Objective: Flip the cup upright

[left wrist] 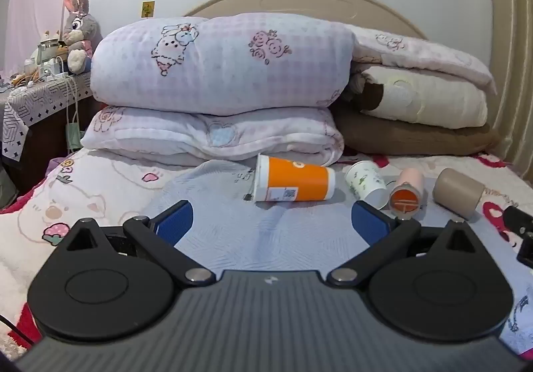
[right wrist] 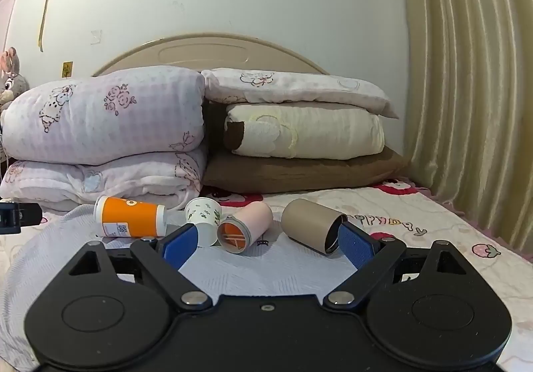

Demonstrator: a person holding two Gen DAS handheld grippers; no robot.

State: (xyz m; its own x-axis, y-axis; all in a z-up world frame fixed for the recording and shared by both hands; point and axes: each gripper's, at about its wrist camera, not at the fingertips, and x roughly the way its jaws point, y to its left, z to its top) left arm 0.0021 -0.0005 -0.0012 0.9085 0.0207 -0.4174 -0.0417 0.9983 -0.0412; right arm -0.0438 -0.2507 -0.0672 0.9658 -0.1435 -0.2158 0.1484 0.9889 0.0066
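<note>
Bedding is stacked well beyond both claws, with four cups lying on their sides on the bed cover ahead of them. The orange cup lies just past the left claw, which is spread wide and empty. The tan cup touches the right finger of the right claw, likewise spread and empty; the pink cup and small white cup lie ahead of its gap.

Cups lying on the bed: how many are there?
4, all on their sides in a row before the folded quilts: the orange cup leftmost, then the small white leaf-print cup, the pink cup, and the tan cup rightmost. None seems hidden.
</note>
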